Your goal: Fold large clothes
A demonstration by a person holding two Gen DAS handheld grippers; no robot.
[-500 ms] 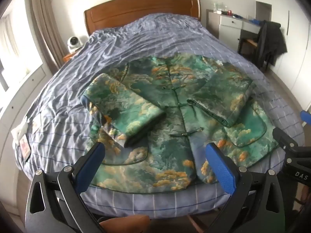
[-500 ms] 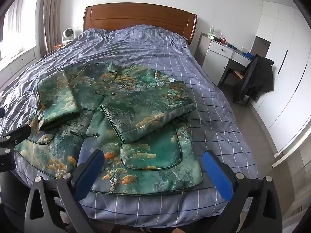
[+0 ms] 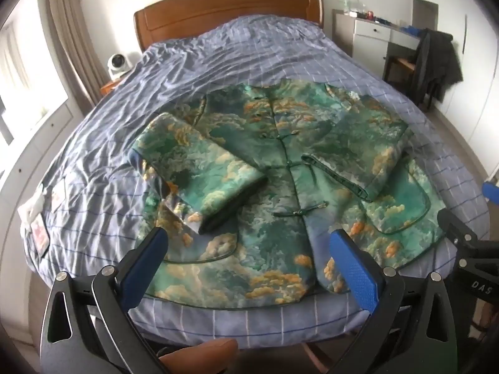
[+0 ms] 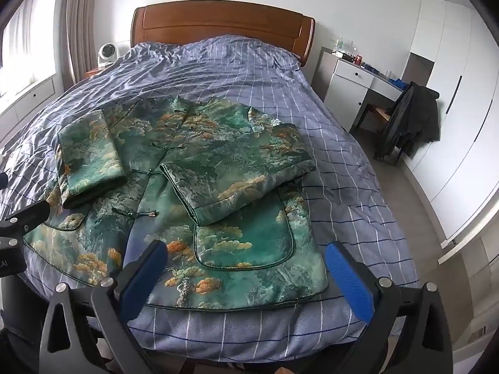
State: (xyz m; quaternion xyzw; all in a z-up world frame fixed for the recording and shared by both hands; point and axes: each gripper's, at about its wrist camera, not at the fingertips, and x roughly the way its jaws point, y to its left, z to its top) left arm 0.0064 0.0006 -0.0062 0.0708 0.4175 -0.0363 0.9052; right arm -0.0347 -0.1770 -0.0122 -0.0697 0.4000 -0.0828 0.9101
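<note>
Both sleeves are seen folded inward across the green brocade jacket with orange cloud pattern [image 3: 280,193], which is spread flat on the blue checked bed cover [image 3: 193,71]. Above its near hem, the left gripper [image 3: 249,265] and right gripper [image 4: 246,268] are held wide open, empty.

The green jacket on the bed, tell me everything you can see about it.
The green jacket lies front up on the blue checked bedspread, collar toward the headboard. Its shiny, padded-looking fabric shows teal clouds and orange trees, edged in dark green piping. Knot fastenings close the front, and a curved patch pocket sits on each lower panel. Both sleeves are folded inward across the body. The hem lies near the foot edge. Neither gripper touches it; only the bedspread does.
</note>
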